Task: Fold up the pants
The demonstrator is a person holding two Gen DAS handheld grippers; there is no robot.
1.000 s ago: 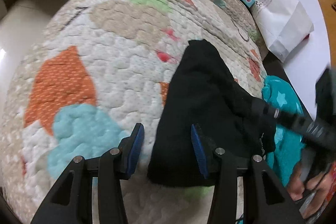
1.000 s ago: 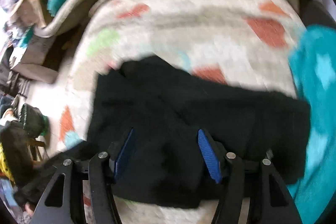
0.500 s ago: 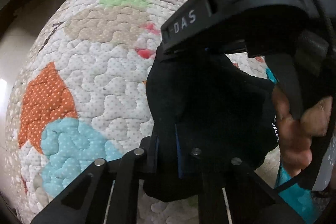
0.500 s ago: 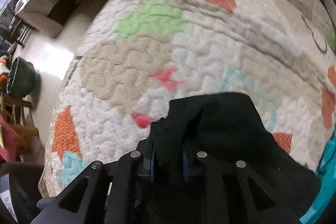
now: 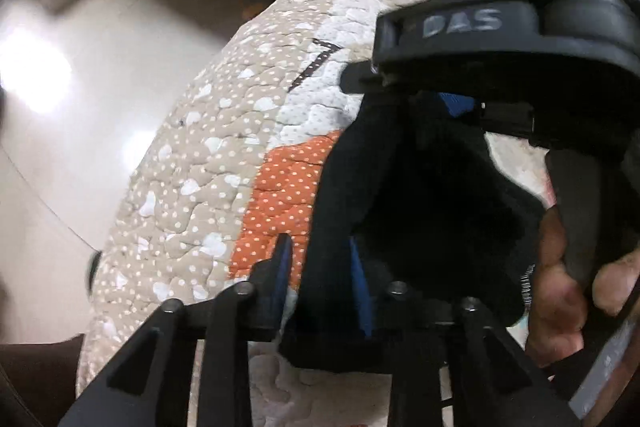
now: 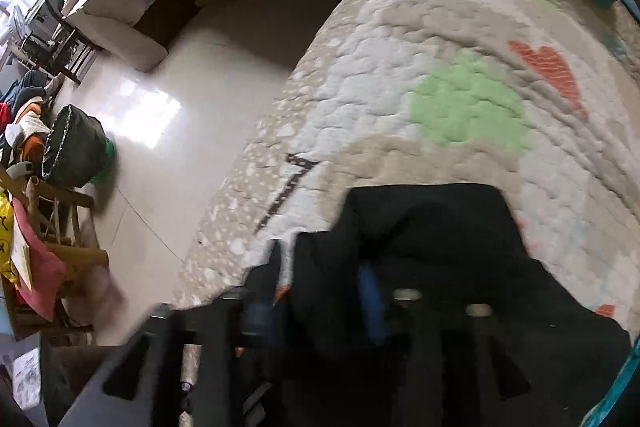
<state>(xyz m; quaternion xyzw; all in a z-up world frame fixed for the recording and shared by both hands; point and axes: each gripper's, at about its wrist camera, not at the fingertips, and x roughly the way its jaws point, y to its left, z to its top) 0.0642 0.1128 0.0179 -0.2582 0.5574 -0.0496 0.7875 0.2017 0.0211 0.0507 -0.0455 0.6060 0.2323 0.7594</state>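
Pants [image 5: 432, 211], black, bunched and pinched at one edge by both claws over the quilted mat [image 5: 200, 195].
From the left: the left claw [image 5: 320, 279] grips a hem fold between its blue pads; the right claw [image 6: 320, 279] likewise bites cloth. I judge the fold midway: an edge gathered, not yet laid flat. The rest trails rightward across the mat; its long axis cannot be told.

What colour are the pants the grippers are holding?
Black, plain with no pattern. The pants show best in the right wrist view.
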